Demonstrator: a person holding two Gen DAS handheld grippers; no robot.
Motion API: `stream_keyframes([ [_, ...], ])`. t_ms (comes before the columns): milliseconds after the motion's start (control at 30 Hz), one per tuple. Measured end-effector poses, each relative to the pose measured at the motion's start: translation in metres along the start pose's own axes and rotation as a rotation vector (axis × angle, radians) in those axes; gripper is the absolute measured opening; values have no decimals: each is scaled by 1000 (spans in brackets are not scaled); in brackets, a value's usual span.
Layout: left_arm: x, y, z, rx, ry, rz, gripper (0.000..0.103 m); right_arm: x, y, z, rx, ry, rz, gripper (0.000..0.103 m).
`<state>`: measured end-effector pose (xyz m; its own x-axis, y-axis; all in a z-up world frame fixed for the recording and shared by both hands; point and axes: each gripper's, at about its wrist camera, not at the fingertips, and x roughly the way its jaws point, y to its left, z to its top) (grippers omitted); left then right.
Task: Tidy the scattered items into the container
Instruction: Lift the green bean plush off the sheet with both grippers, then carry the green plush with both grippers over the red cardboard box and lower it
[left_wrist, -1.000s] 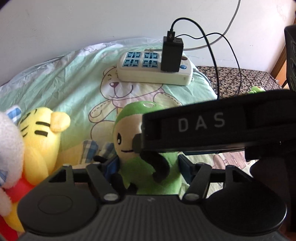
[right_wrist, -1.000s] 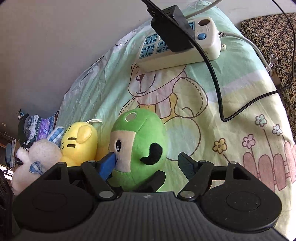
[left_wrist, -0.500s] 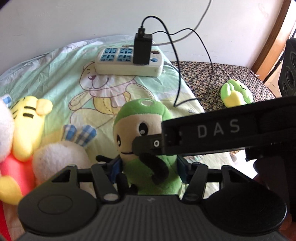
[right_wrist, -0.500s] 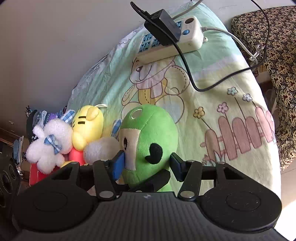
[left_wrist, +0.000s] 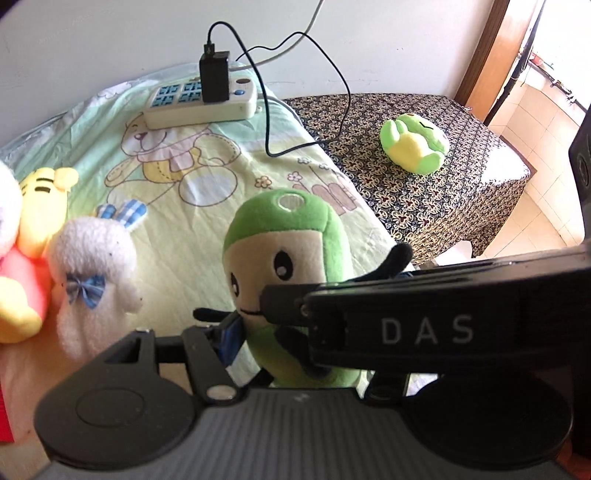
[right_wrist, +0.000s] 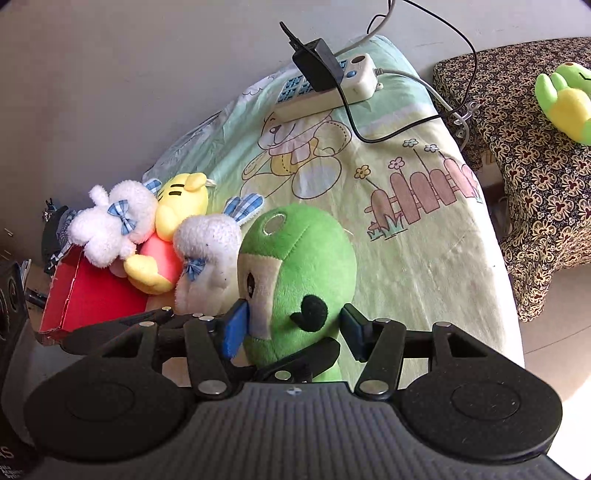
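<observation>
Both views are pulling back and rising from a second ago: the power strip (left_wrist: 201, 101) is shrinking toward 12 o'clock, and the red box (right_wrist: 85, 295) is now showing at 9 o'clock in the right view.

I am carrying the green doll (right_wrist: 299, 280) off the blanket (right_wrist: 406, 229), I judge toward that box, where two white bunnies (right_wrist: 207, 258) and a yellow tiger (right_wrist: 177, 210) are already piling up. A frog plush (left_wrist: 415, 142) is lying well apart on the patterned cover (left_wrist: 461, 177) at 2 o'clock, not yet collected.

Two tools are sharing the doll because it is soft and bulky; one pinch would let it sag.

My right gripper (right_wrist: 291, 328) is about half open, its blue left pad (right_wrist: 236, 328) pressing the doll's face, its right pad sitting just beside the body. My left gripper (left_wrist: 295, 339) is crossing beneath it; only its left pad is showing, against the doll, so I cannot tell its opening.
</observation>
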<state>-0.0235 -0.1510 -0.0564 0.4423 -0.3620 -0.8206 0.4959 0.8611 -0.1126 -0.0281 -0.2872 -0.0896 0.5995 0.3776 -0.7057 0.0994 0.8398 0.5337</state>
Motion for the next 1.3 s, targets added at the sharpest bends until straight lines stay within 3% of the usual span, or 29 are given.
stream_keyframes([
  [367, -30, 13, -43, 0, -7, -24, 59, -2, 34, -37, -49, 54, -34, 59],
  [533, -57, 39, -64, 22, -39, -18, 59, 3, 70, -57, -39, 37, -16, 59],
  [867, -156, 138, -104, 114, -184, 39, 59, 14, 204, -85, -78, -90, 50, 59],
  [1100, -215, 210, -120, 85, -271, 37, 59, 25, 282, -95, -151, -186, 100, 59],
  [1300, -251, 264, -122, 53, -351, 96, 59, 48, 336, -77, -221, -196, 163, 60],
])
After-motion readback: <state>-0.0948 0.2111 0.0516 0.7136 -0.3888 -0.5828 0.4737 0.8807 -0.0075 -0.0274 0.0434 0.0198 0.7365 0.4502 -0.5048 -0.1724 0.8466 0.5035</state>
